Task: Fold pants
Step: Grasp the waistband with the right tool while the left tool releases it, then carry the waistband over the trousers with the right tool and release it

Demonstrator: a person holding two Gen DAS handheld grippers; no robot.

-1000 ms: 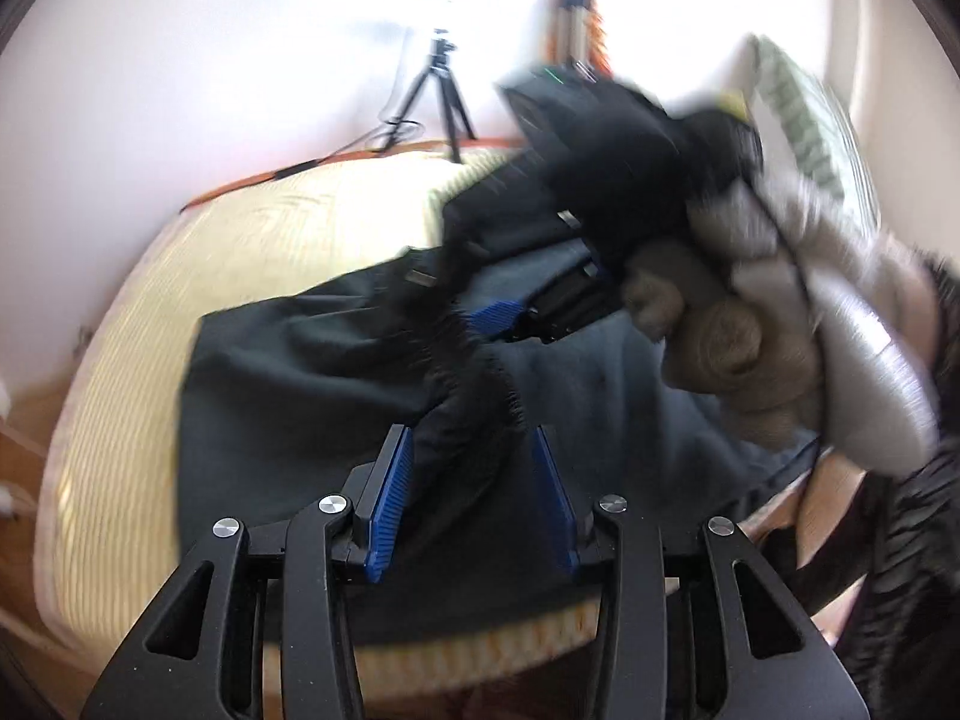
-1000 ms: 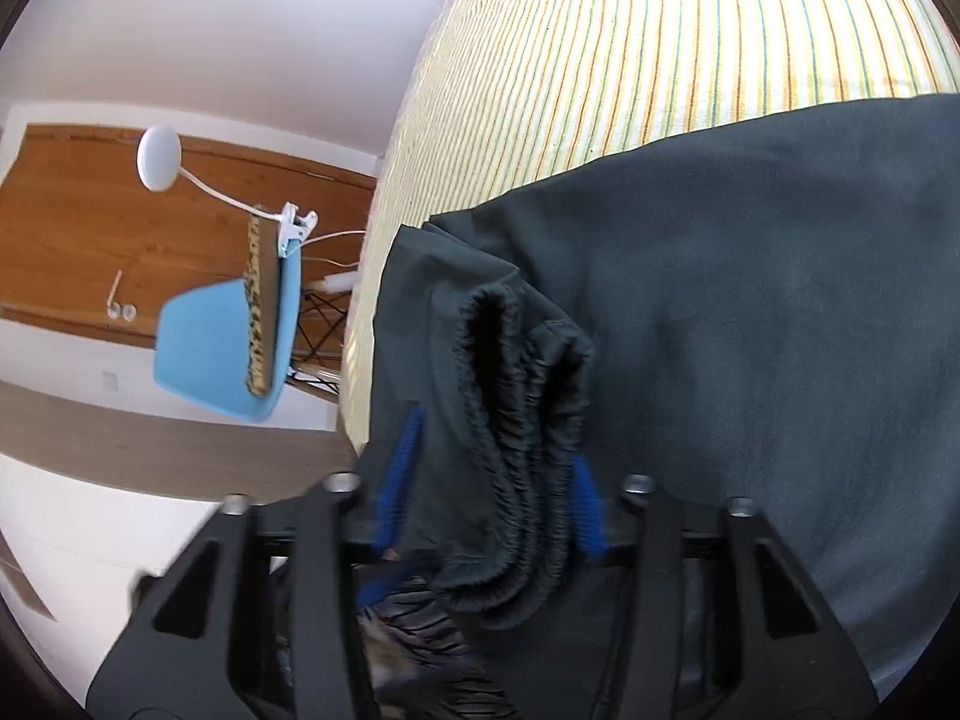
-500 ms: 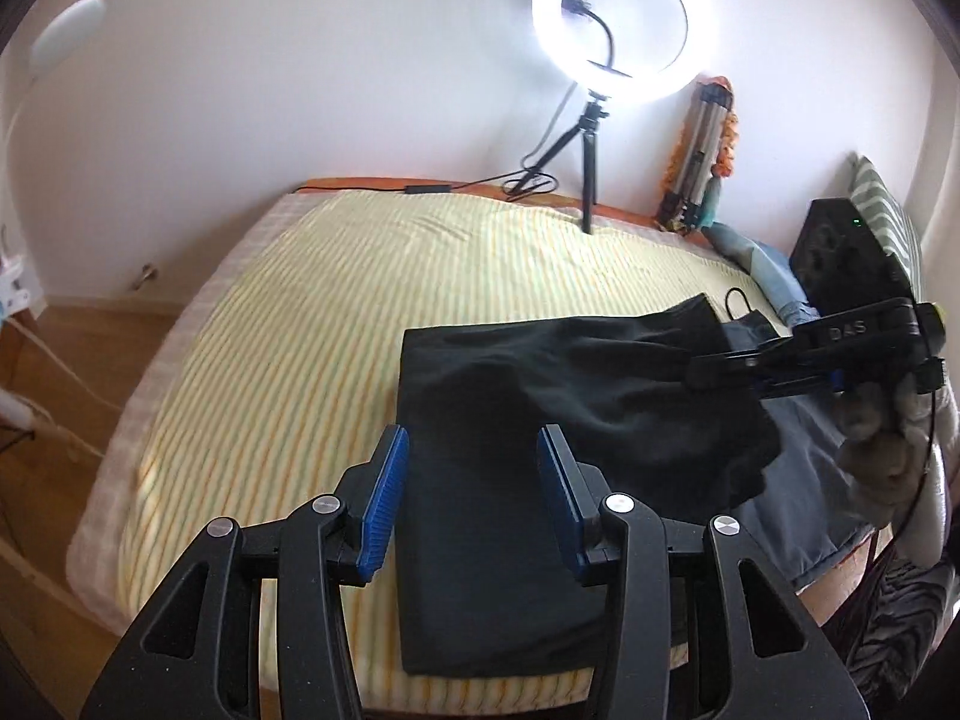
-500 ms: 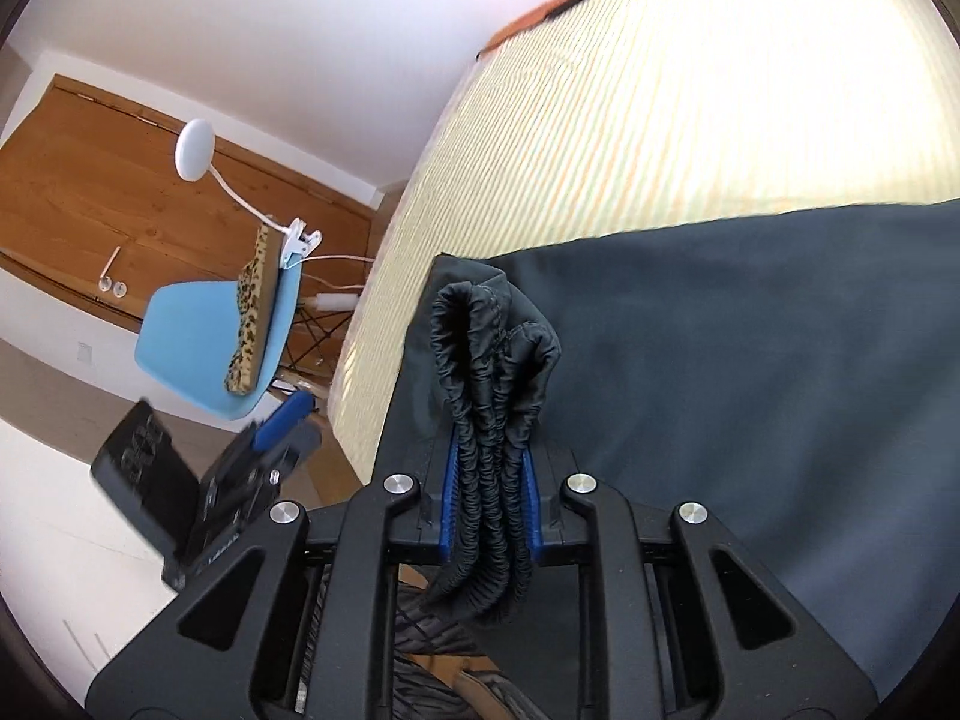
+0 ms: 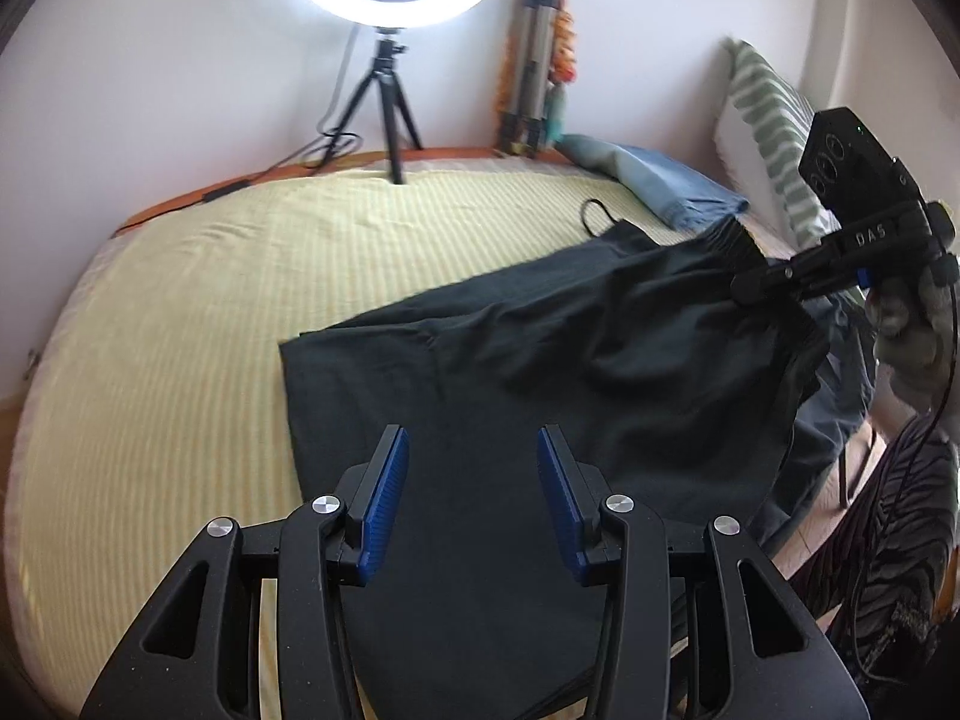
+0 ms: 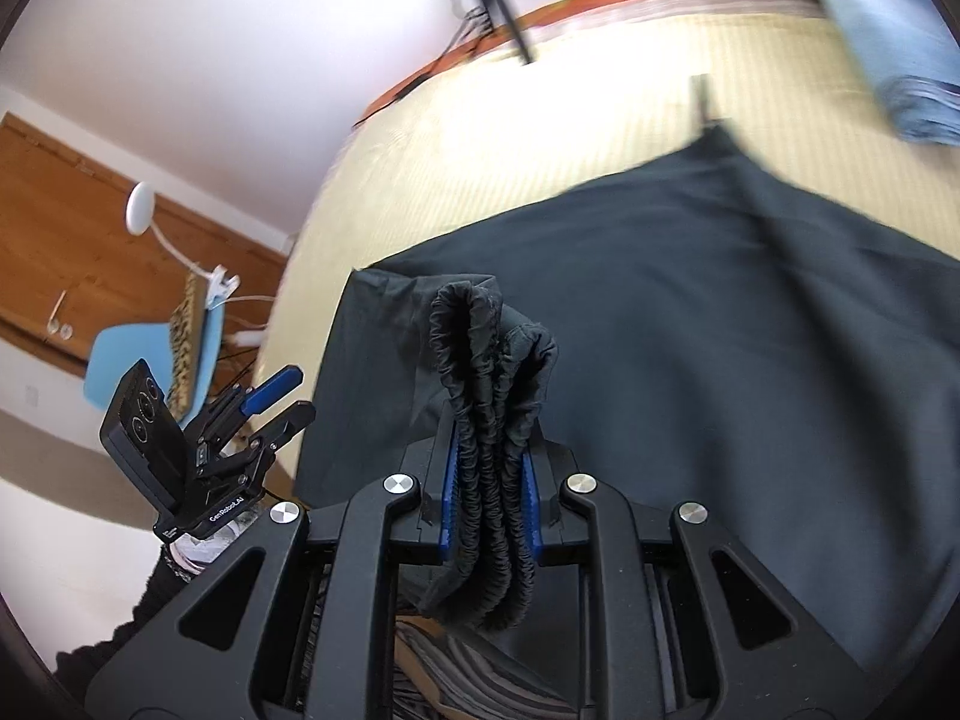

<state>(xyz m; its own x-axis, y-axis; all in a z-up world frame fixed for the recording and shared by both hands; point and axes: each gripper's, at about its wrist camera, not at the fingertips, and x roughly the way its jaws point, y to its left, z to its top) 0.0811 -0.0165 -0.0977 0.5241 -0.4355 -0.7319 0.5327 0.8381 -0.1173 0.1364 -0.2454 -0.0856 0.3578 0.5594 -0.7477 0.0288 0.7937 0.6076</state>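
So my left tongs (image 5: 474, 495) just let go and now hang half-open over the pants (image 5: 540, 372) on the bed (image 5: 180, 312). Right tongs (image 6: 489, 495) clamp the bunched waistband (image 6: 486, 360), lifted right, ready to fold over.

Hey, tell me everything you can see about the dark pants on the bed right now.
The pants are dark, charcoal-looking woven cloth with a gathered elastic waistband. Most of the fabric lies spread on the yellow striped bedsheet, partly folded over itself. The bunched waistband is lifted off the bed, pinched between the blue pads of the right gripper. The left gripper hangs open above the cloth, gripping nothing.
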